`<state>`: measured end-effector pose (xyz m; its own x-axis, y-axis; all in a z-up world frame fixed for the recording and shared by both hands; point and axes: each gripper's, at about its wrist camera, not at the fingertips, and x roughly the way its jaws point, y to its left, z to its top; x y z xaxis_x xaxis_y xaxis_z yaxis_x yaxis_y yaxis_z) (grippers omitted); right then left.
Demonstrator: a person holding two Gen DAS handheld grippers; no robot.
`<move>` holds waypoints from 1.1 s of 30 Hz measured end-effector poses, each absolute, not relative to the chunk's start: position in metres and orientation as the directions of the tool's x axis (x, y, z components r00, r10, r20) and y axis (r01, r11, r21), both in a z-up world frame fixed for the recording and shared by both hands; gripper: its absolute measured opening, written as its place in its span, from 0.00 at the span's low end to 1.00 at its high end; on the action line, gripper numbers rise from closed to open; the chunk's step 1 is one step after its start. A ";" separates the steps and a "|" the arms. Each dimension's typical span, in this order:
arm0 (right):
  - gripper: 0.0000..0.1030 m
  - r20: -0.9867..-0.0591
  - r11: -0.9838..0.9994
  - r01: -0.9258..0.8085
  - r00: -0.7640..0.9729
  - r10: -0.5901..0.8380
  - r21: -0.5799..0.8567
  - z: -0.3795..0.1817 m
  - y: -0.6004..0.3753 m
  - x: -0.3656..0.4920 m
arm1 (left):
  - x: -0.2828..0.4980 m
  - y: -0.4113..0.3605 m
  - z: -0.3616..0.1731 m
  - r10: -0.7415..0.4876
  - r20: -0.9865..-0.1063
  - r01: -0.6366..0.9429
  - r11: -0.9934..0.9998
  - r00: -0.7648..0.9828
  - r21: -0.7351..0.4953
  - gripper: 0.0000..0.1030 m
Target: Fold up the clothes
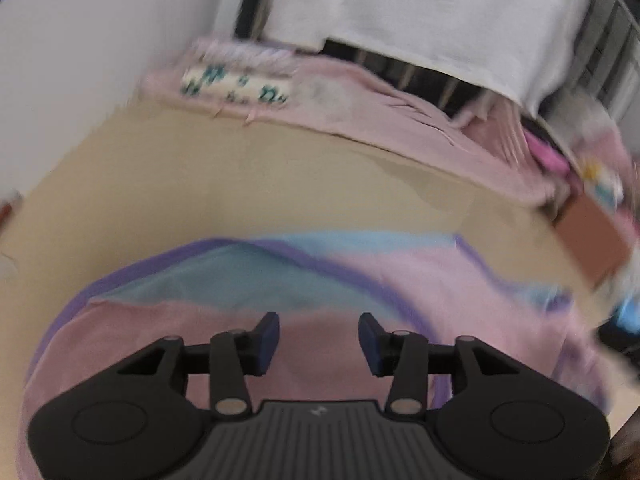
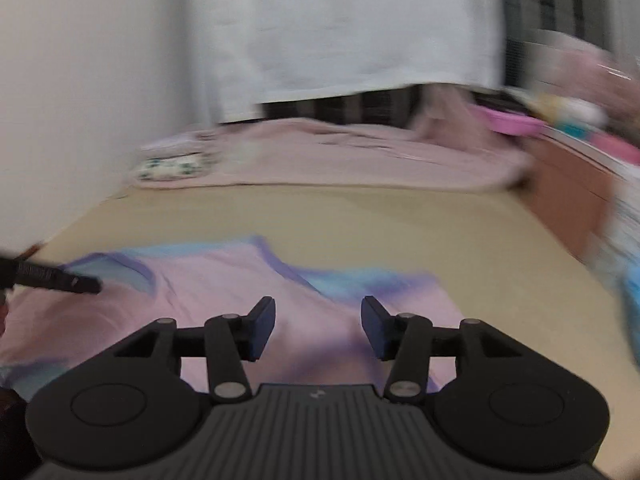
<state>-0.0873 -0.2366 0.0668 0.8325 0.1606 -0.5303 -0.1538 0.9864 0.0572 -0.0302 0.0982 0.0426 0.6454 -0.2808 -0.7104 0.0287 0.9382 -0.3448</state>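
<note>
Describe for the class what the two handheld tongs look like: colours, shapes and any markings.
Both the left tongs and the right tongs look alike: a matte black body with a ribbed centre plate bearing a small pale logo, round caps on either side, black linkage arms with silvery pivot pins, and dark blue flat pads at the tips.

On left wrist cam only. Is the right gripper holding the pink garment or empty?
Observer: Empty. The right gripper is open, nothing between its pads, above the pink garment.
Operator: Can that cam see my left gripper?
Observer: Yes. The left gripper pokes in from the left edge, over the garment's left side. Contact is too blurred to tell.
Operator: Garment's right end?
Observer: Its blue and purple edge lies flat on the tan surface.
</note>
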 end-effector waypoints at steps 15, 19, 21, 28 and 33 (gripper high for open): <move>0.37 -0.647 0.994 -0.101 0.756 0.101 0.037 0.017 -0.197 0.068 | 0.083 0.110 0.033 -0.228 -0.710 -0.036 0.941 0.666 -0.337 0.26; 0.44 -0.588 0.981 -0.166 0.785 0.194 0.101 0.050 -0.214 0.021 | 0.014 0.113 0.054 -0.313 -0.658 0.099 0.935 0.685 -0.341 0.44; 0.51 -0.552 0.961 -0.225 0.787 0.276 0.159 0.061 -0.225 -0.024 | -0.031 0.110 0.049 -0.358 -0.650 0.180 0.928 0.670 -0.325 0.46; 0.48 -0.595 0.920 -0.232 0.707 0.383 0.316 0.034 -0.245 -0.143 | -0.115 0.096 0.018 -0.366 -0.654 0.343 0.924 0.662 -0.170 0.35; 0.35 -0.605 0.932 -0.227 0.712 0.357 0.283 0.030 -0.233 -0.160 | -0.126 0.081 0.022 -0.327 -0.681 0.398 0.916 0.655 -0.057 0.09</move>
